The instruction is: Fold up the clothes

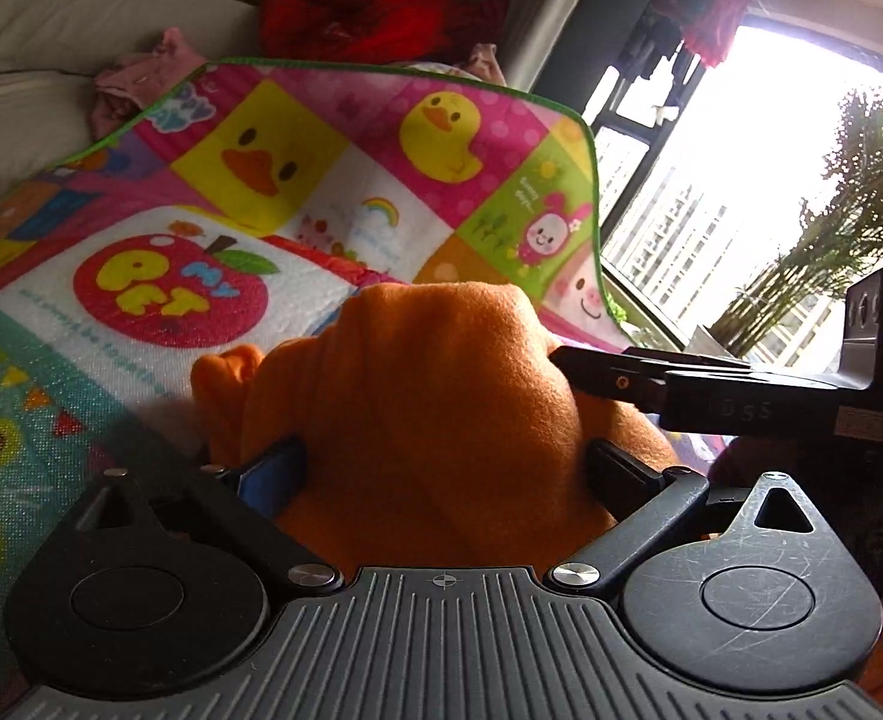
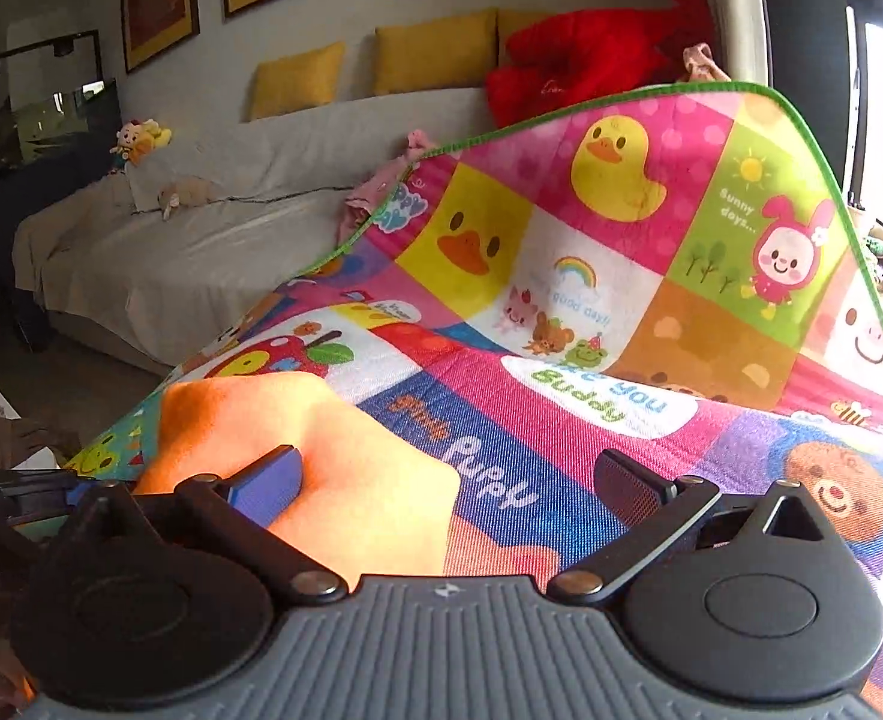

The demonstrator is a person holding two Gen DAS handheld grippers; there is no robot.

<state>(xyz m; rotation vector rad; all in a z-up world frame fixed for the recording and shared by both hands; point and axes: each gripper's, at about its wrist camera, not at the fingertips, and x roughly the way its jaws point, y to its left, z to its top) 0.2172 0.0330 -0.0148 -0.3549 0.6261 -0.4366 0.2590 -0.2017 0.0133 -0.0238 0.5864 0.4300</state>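
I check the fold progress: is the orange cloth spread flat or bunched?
Bunched: the orange cloth mounds up in wrinkles between the left gripper's fingers.

Both grippers are black, with a ribbed grey base plate along the bottom of each frame. The left gripper (image 1: pixel 444 468) shows silver screws, round scratched hubs and a triangular cutout; the right gripper (image 2: pixel 447 480) has one blue pad (image 2: pixel 267 489).
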